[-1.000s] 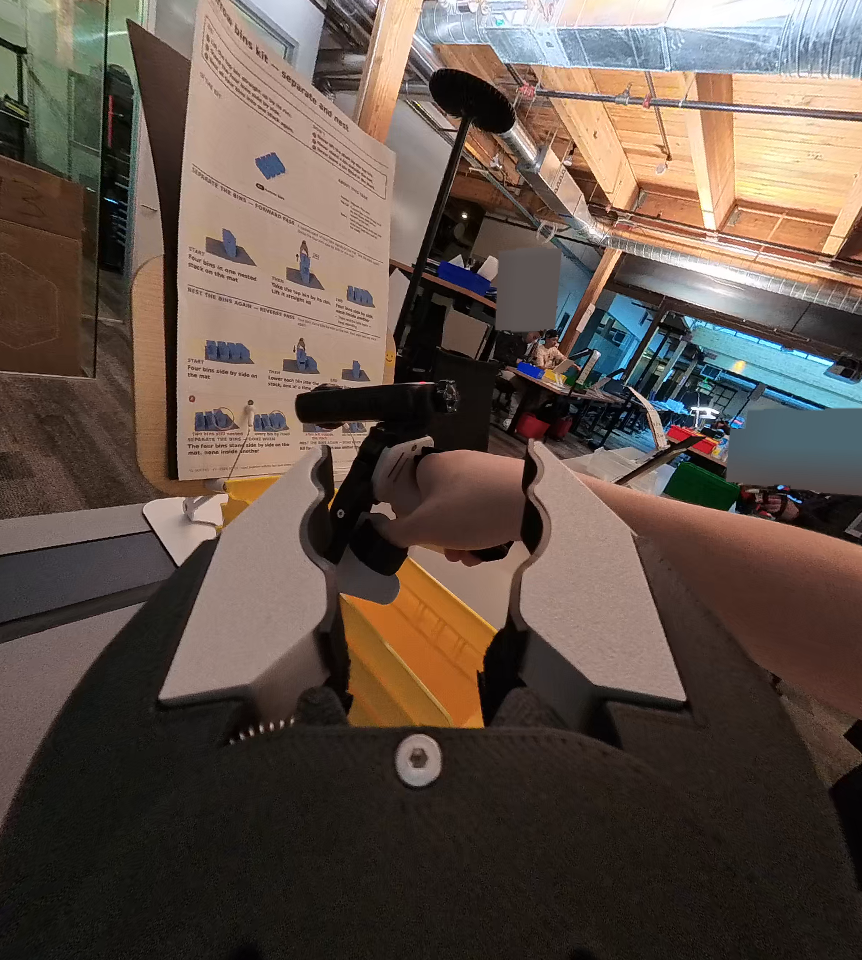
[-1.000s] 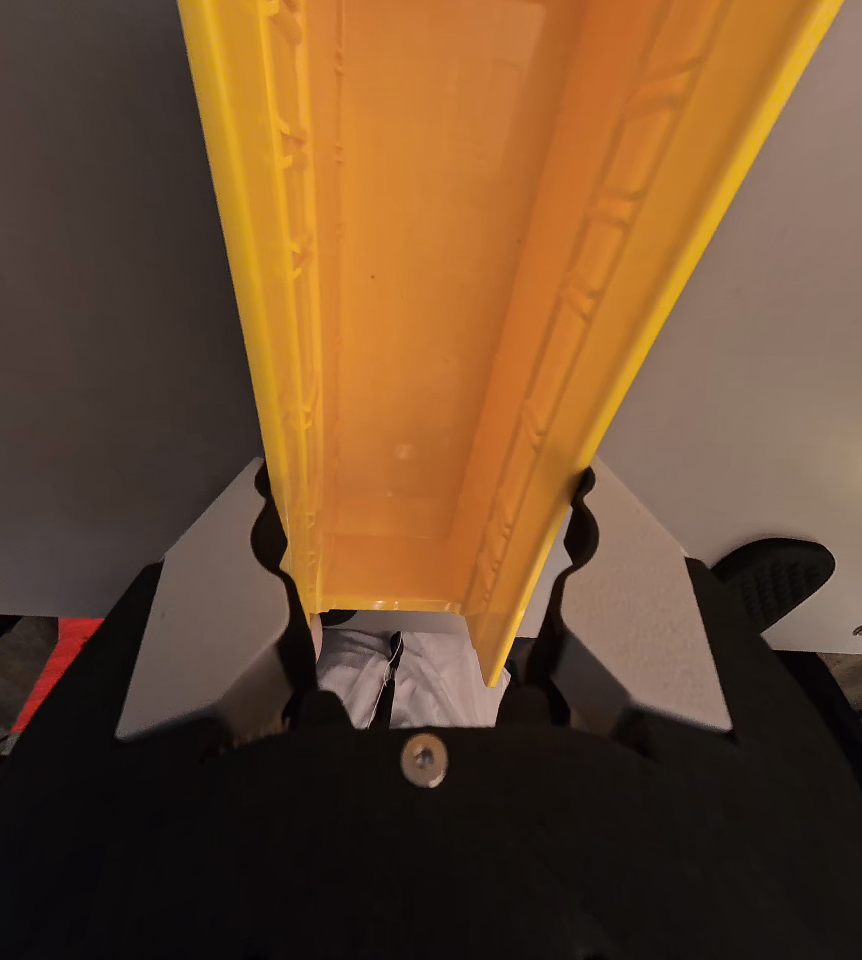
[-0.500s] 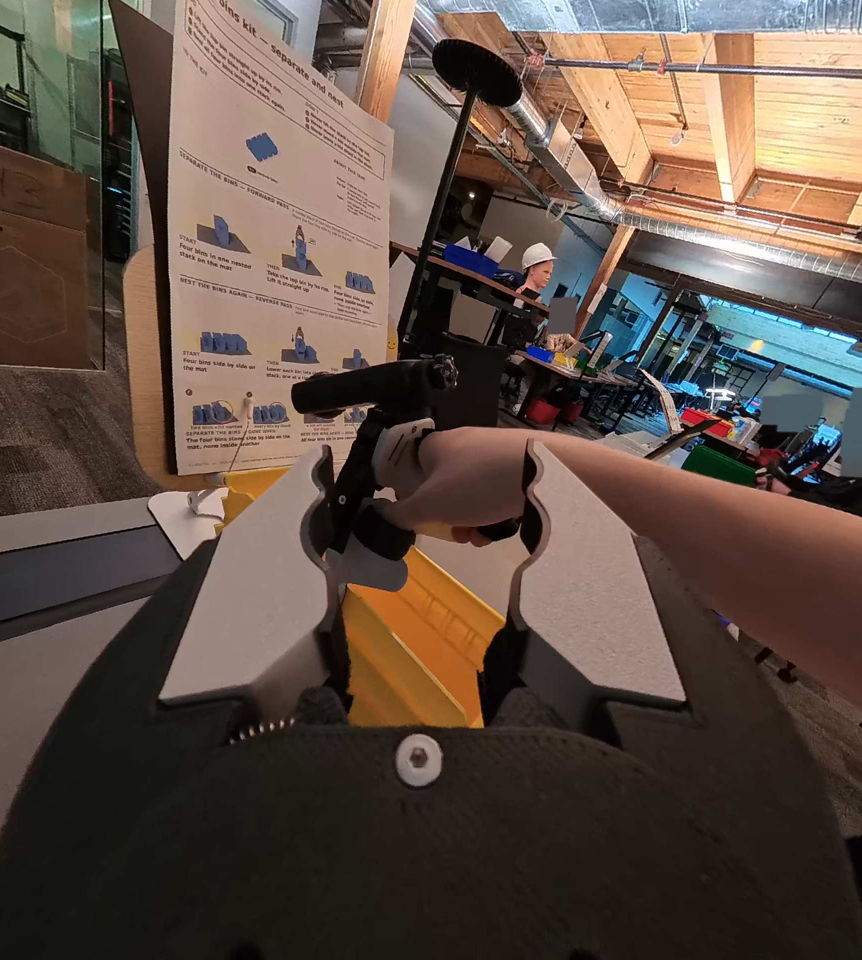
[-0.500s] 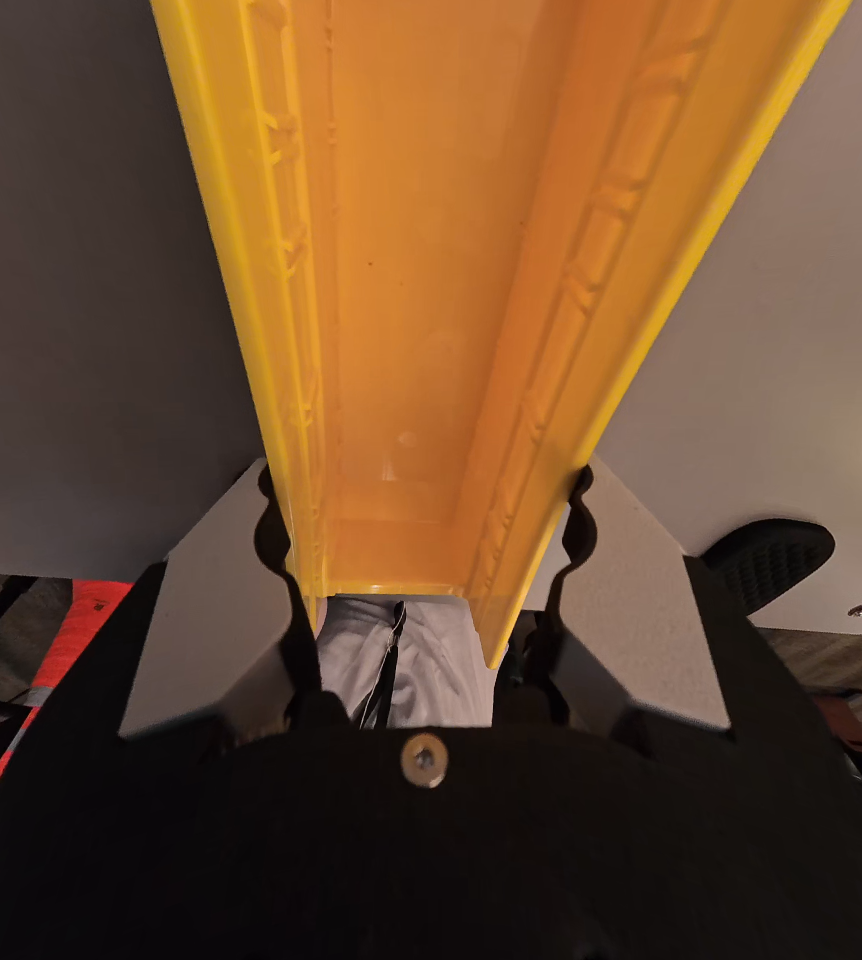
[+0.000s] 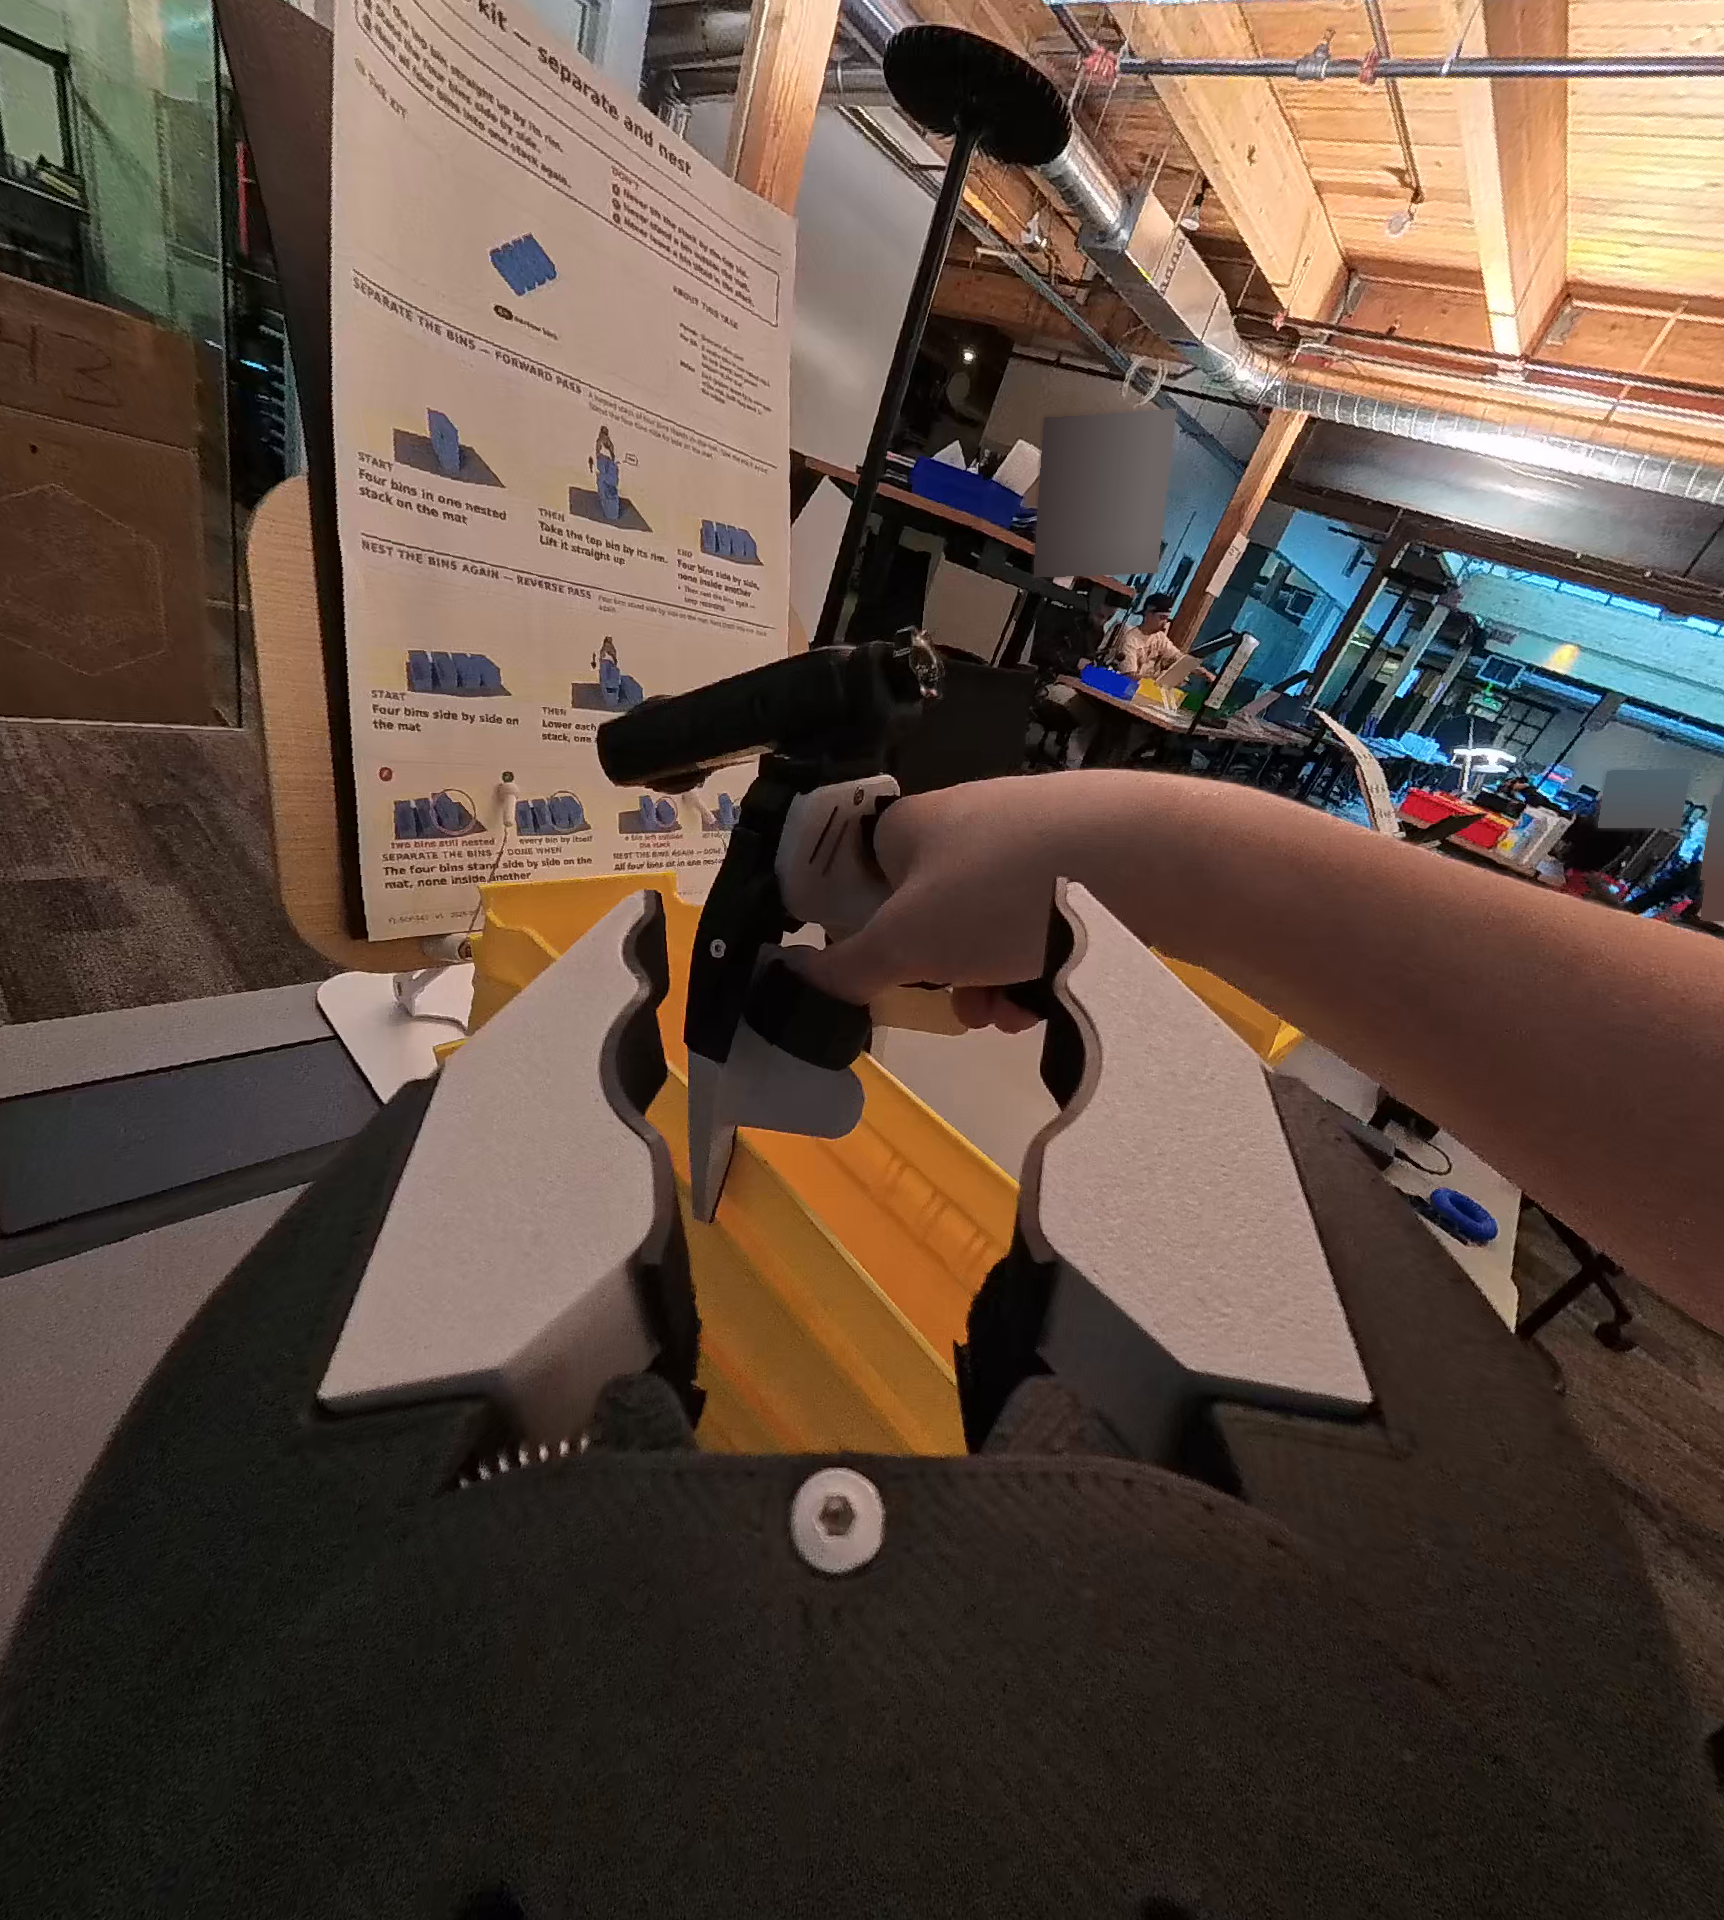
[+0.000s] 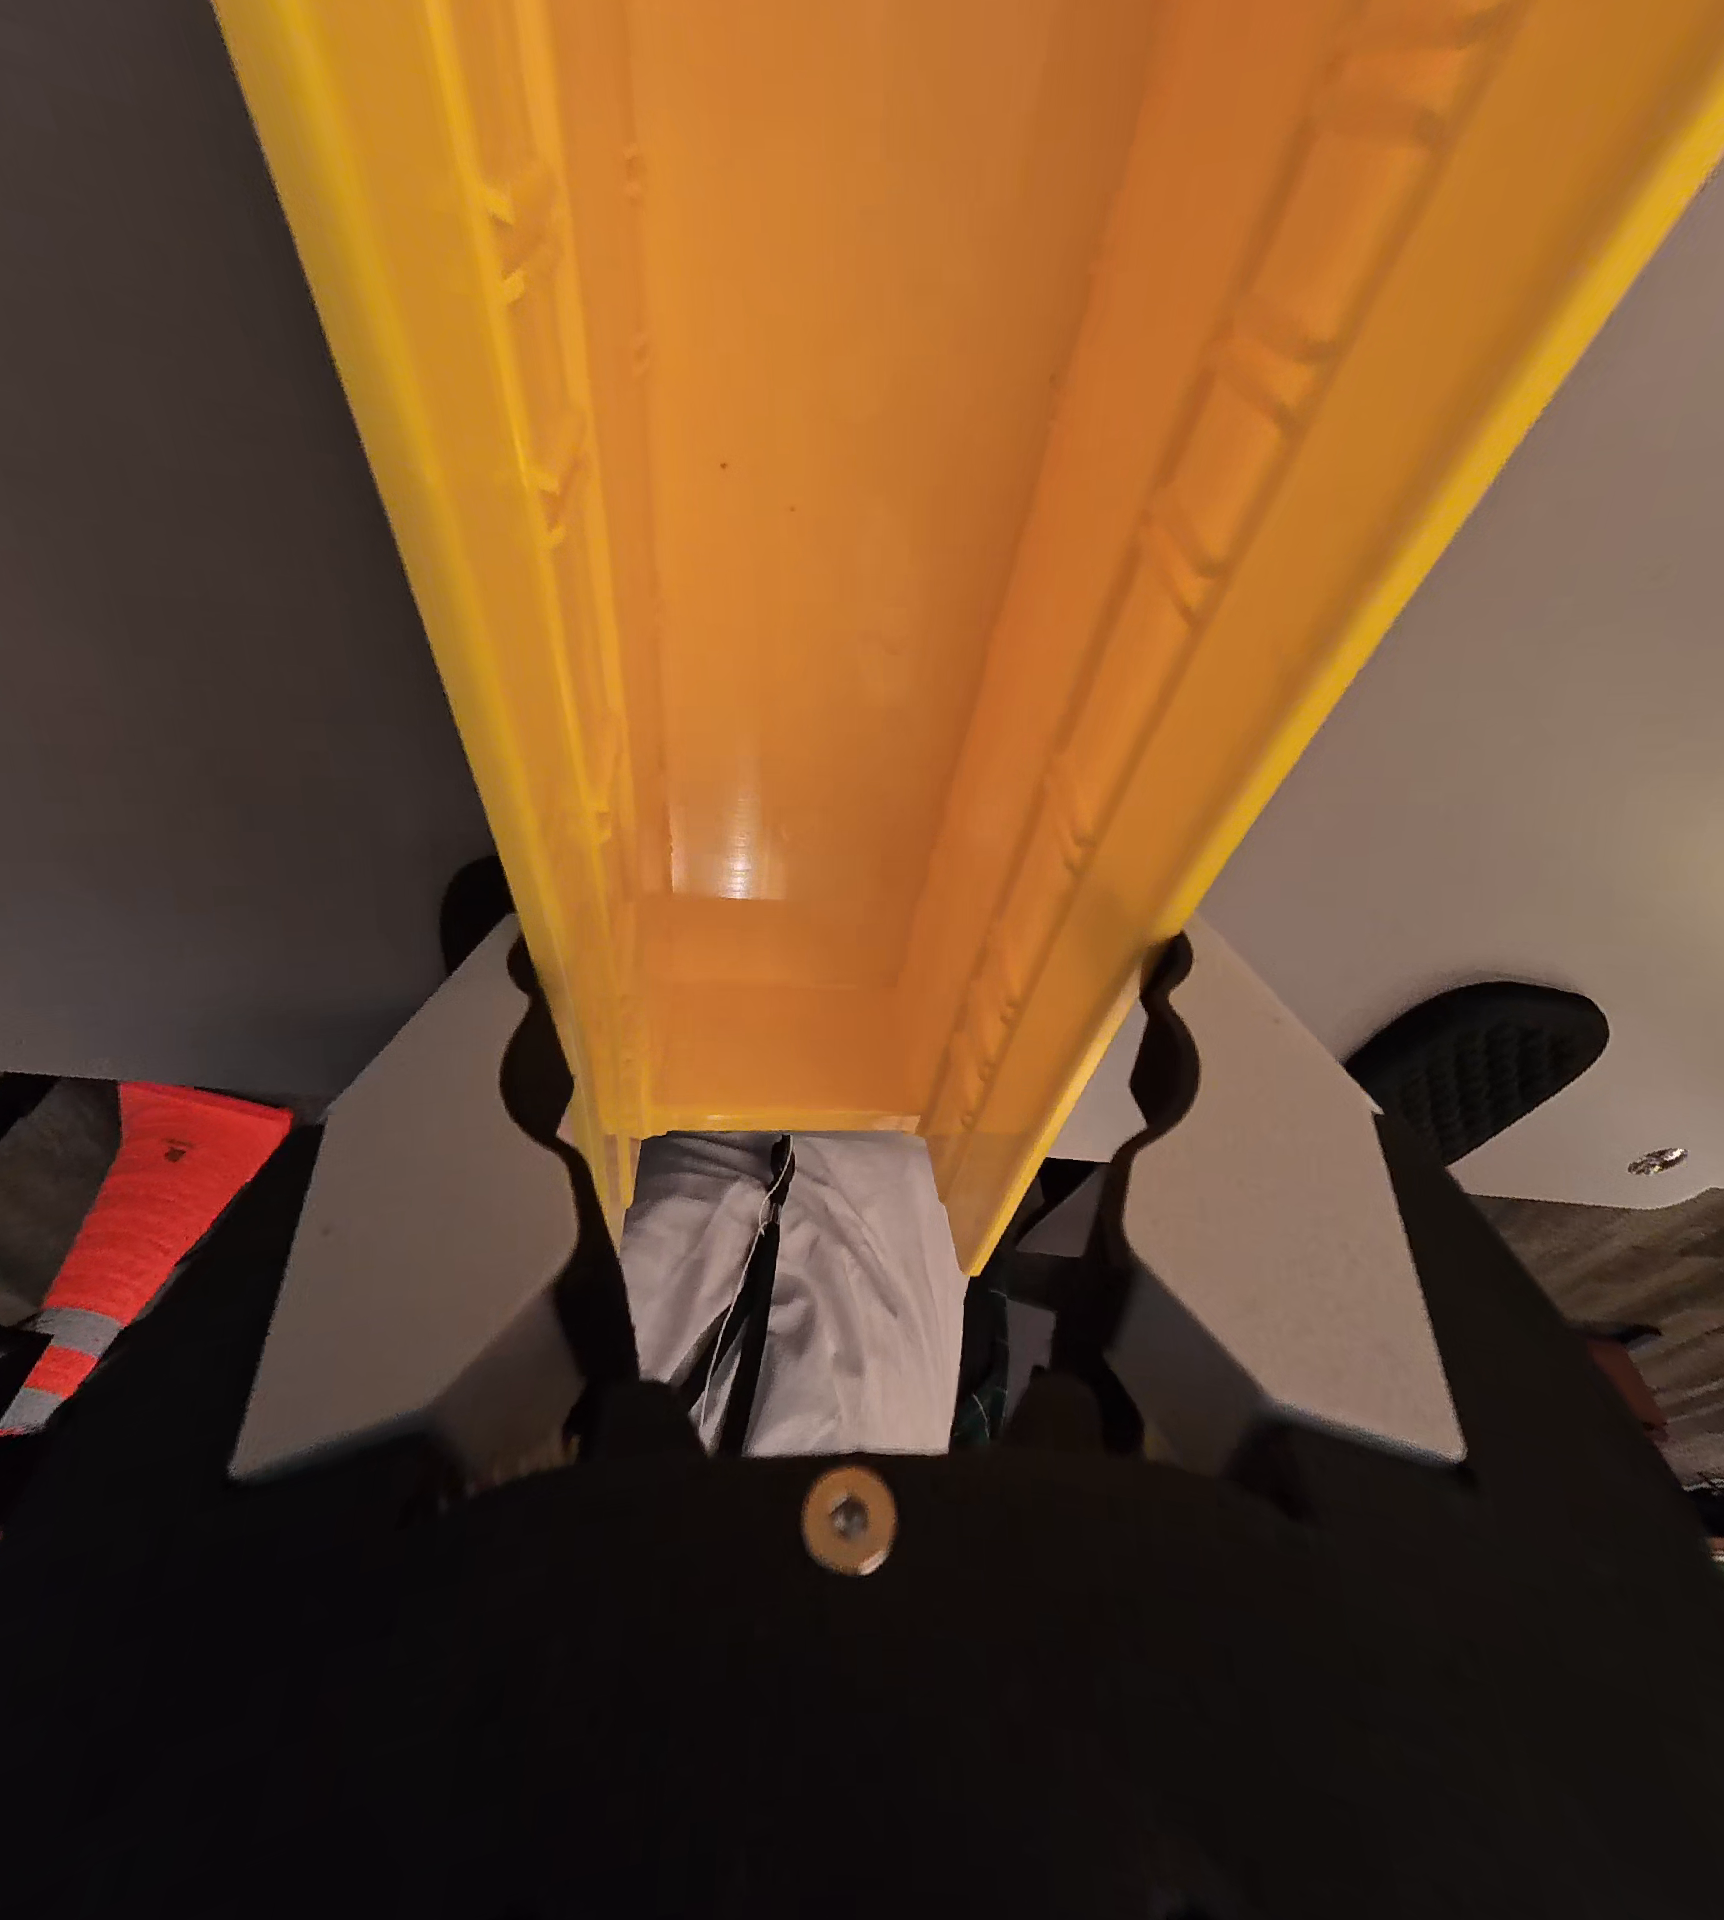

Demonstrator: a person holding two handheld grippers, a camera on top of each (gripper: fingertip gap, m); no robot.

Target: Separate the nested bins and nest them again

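Open-plan workshop or lab in a converted industrial loft. Exposed timber ceiling (image 5: 1616,187) with beams, bare metal duct (image 5: 1180,281) and pipe (image 5: 1460,68) overhead. Rows of workbenches (image 5: 1180,717) at far right, loaded with blue, red, green bins (image 5: 967,483); person (image 5: 1144,649) seated at one. Grey table (image 5: 110,1330) in foreground, instruction poster (image 5: 567,468) propped on a board at its far edge. Black pole stand (image 5: 899,364) behind. Glass partition (image 5: 58,208) and carpet floor (image 5: 58,883) at left. Cardboard box (image 5: 37,520) at far left.

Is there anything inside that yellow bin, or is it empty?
Empty, as far as shown: the right wrist view looks straight down into the bin and only its bare floor and ribbed walls show.
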